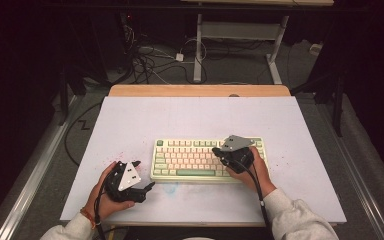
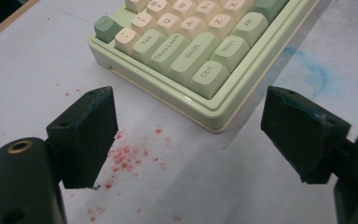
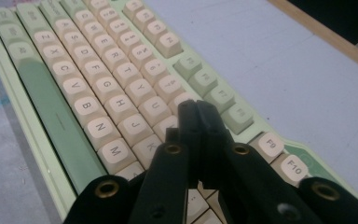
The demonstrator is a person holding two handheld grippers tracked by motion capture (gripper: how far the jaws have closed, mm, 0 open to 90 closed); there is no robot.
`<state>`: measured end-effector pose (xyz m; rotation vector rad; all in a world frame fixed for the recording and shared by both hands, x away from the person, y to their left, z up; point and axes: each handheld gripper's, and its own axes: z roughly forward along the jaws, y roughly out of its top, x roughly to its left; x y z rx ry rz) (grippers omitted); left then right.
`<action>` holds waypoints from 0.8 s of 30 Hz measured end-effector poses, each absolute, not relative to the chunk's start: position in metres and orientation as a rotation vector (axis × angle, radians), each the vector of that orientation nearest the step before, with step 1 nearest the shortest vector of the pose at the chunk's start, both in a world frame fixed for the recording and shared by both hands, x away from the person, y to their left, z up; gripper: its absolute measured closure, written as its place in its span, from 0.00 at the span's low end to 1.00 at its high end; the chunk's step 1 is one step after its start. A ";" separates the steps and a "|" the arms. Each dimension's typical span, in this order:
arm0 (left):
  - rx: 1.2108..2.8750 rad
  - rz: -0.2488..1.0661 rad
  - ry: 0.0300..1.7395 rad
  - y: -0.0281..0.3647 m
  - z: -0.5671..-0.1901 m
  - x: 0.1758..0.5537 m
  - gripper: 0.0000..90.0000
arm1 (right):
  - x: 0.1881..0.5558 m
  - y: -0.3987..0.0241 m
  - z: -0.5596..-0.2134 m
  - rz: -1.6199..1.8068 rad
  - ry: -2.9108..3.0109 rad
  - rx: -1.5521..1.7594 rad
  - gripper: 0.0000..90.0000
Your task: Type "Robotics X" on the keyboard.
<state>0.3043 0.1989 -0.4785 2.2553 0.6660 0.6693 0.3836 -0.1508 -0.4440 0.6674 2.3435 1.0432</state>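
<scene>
1. Nearest the person, two pale sleeves come in from the bottom edge of the high view, each hand holding a black two-jaw tool with a cable trailing back from it.
2. The left gripper (image 1: 147, 175) rests low over the white mat (image 1: 130, 120), just off the keyboard's near left corner. Its jaws stand wide apart and grasp nothing; in the left gripper view they frame bare mat, with the keyboard's corner ahead of them, apart from both pads.
3. Red specks (image 2: 123, 156) are scattered on the mat between and just ahead of those jaws, and a faint blue smear (image 2: 310, 70) marks the mat beside the keyboard's front edge.
4. The keyboard (image 1: 190, 160), pale green with cream and green keys, lies flat near the middle of the mat, a little toward the person, its long side running across the table.
5. The right gripper (image 1: 215, 150) hovers over the keyboard's right half, its grey three-cornered plate on top. Its jaws are clenched together with nothing between them; in the right gripper view (image 3: 196, 109) the joined tips sit over the cream keys of the upper rows, near the pale green function keys. Whether the tips touch a key cannot be told.
6. Beyond the mat, the wooden table edge (image 1: 200, 90) shows, then the dark floor with a tangle of cables (image 1: 145, 62) and white desk legs (image 1: 198, 50).
</scene>
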 end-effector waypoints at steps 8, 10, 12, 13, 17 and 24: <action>2.253 0.668 0.677 0.199 -0.478 0.304 0.22 | 0.370 -0.169 -0.431 1.151 2.260 0.673 0.69; 2.248 0.663 0.679 0.200 -0.478 0.304 0.23 | 0.368 -0.171 -0.430 1.157 2.244 0.680 0.67; 2.248 0.662 0.682 0.200 -0.478 0.304 0.23 | 0.363 -0.176 -0.427 1.180 2.220 0.684 0.59; 2.249 0.662 0.685 0.200 -0.478 0.305 0.24 | 0.361 -0.178 -0.427 1.179 2.206 0.677 0.55; 2.247 0.664 0.689 0.200 -0.477 0.305 0.24 | 0.349 -0.190 -0.427 1.185 2.166 0.693 0.38; 2.241 0.656 0.692 0.200 -0.476 0.305 0.24 | 0.336 -0.207 -0.428 1.170 2.123 0.717 0.31</action>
